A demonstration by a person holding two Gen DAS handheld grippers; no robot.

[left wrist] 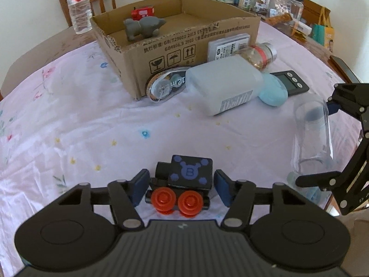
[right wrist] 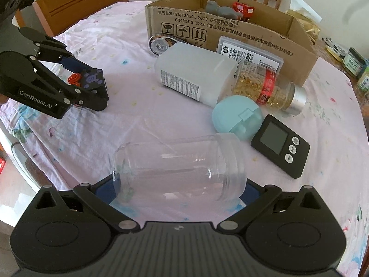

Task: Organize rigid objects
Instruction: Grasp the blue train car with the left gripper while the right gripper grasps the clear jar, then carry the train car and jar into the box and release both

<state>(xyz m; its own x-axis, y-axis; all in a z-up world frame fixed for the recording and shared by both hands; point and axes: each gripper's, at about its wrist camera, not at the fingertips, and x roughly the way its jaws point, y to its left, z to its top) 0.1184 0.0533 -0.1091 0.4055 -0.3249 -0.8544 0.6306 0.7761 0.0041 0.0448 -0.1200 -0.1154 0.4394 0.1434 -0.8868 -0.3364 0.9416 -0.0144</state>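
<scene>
A black toy train [left wrist: 184, 182] with red wheels and a purple "B" lies on the tablecloth between the fingers of my left gripper [left wrist: 181, 188]; the pads stand slightly apart from it, so the gripper is open around it. The train also shows in the right wrist view [right wrist: 92, 80]. A clear plastic jar [right wrist: 180, 168] lies on its side between the fingers of my right gripper [right wrist: 180, 191], which is shut on it; the jar also shows in the left wrist view [left wrist: 311, 133]. A cardboard box [left wrist: 180, 46] stands at the back holding a grey toy animal [left wrist: 143, 27] and a red toy [left wrist: 143, 12].
In front of the box lie a white plastic bottle [left wrist: 221, 87], a tape dispenser [left wrist: 166, 84], a capsule bottle [right wrist: 267, 85], a light blue case [right wrist: 237, 117], a black digital timer [right wrist: 280, 145] and a flat labelled case [right wrist: 251, 55]. A water bottle [left wrist: 77, 4], jars and chairs stand behind.
</scene>
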